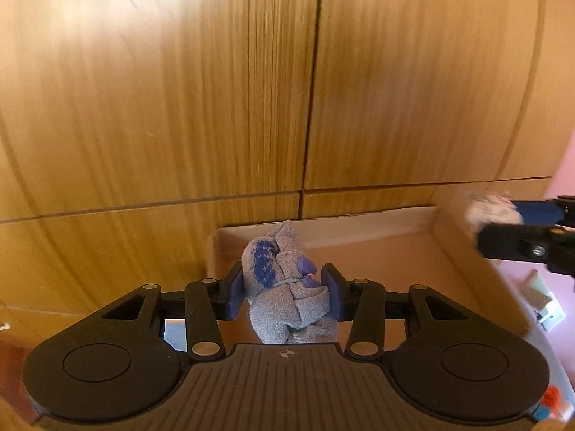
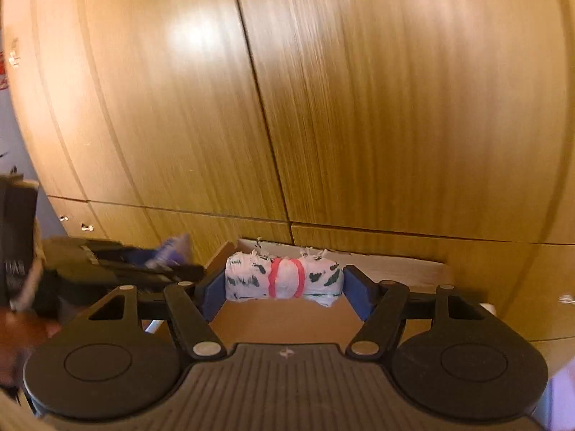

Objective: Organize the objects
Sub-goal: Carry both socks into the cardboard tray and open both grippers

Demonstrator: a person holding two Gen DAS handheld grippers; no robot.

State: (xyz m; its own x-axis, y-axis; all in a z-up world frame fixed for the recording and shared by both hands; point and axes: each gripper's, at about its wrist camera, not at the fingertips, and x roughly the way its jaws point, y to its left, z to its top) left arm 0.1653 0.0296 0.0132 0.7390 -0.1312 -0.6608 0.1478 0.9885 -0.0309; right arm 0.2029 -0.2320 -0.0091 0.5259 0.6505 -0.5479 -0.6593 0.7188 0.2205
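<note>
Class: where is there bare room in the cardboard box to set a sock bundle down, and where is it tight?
Bare: the cardboard box floor between back wall and right wall, beyond the grey bundle in the left gripper, and under the white bundle in the right gripper. Tight: above the box, where both grippers crowd.

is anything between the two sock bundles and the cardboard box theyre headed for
Nothing visible. The grey sock bundle in the left gripper and the white patterned bundle in the right gripper both sit over the open cardboard box, whose visible floor is bare.
</note>
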